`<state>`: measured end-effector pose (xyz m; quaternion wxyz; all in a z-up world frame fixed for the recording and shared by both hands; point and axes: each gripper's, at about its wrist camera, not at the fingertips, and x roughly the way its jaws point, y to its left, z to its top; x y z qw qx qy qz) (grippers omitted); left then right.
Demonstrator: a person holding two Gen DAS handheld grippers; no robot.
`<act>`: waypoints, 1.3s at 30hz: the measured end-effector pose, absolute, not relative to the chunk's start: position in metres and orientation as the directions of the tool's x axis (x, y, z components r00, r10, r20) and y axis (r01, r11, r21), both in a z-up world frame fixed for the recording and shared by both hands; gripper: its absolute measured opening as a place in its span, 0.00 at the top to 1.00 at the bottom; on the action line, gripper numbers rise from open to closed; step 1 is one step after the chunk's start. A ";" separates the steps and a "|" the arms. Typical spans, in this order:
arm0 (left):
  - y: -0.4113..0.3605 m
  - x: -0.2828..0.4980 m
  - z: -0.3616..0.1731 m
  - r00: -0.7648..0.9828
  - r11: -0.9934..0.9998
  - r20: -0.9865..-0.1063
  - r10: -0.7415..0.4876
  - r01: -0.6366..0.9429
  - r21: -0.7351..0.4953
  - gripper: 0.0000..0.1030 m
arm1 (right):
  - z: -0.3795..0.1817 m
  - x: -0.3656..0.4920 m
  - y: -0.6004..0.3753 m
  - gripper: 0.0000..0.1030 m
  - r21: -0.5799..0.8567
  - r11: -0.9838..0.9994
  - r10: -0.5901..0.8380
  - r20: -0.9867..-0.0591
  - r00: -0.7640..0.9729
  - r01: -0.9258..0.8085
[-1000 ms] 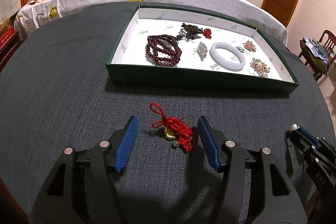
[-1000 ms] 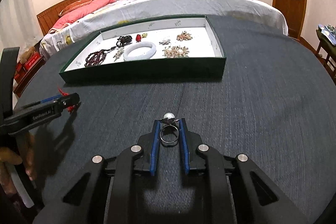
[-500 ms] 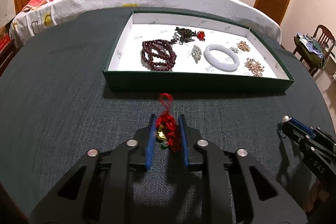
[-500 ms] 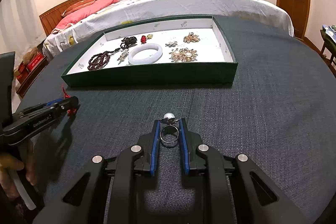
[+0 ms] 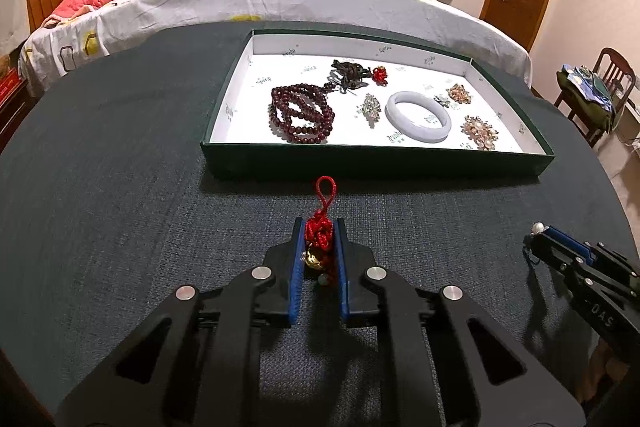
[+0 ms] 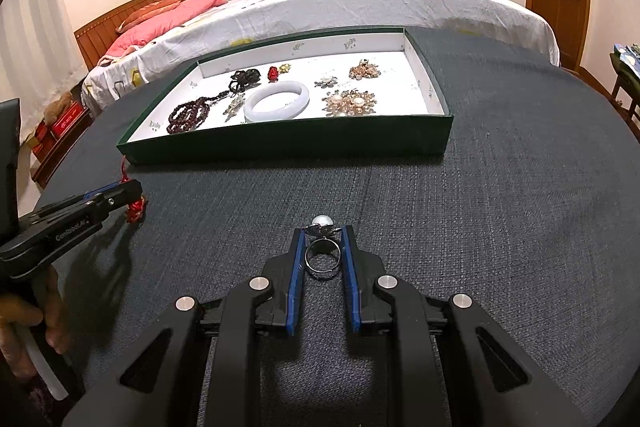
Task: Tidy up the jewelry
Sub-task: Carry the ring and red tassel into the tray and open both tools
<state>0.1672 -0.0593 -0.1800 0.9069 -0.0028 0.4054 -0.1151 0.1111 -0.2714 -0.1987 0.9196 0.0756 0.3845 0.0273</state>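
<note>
The left gripper is pinching a red knotted-cord charm with a small gold bead, its jaws having just been closing onto the knot, low over the dark woven tablecloth. The cord's loop is pointing at the shallow green box with a white lining just ahead. The charm is looking light, soft and floppy — the dense knot is giving the firmest hold, while the loop and beads will probably be dangling.

The right gripper is clamping a silver ring topped with 1 white pearl across its band. The ring is looking stiff, smooth and likely slippery — gripping the band is sparing the pearl.
</note>
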 end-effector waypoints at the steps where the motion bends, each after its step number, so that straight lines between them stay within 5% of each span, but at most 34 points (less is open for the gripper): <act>1: -0.059 0.167 -0.179 0.647 0.974 -0.733 -0.211 0.207 -0.097 0.87 | -0.198 0.111 -0.272 0.81 0.160 0.987 0.108 -0.701 0.705 0.009; 25: -0.061 0.157 -0.119 0.736 0.966 -0.629 -0.249 0.236 -0.107 0.87 | -0.147 0.113 -0.265 0.81 0.139 0.990 0.103 -0.611 0.785 -0.022; 39: -0.075 0.216 -0.079 0.801 0.960 -0.535 -0.267 0.267 -0.079 0.87 | -0.097 0.176 -0.251 0.81 0.094 0.993 0.110 -0.502 0.858 -0.072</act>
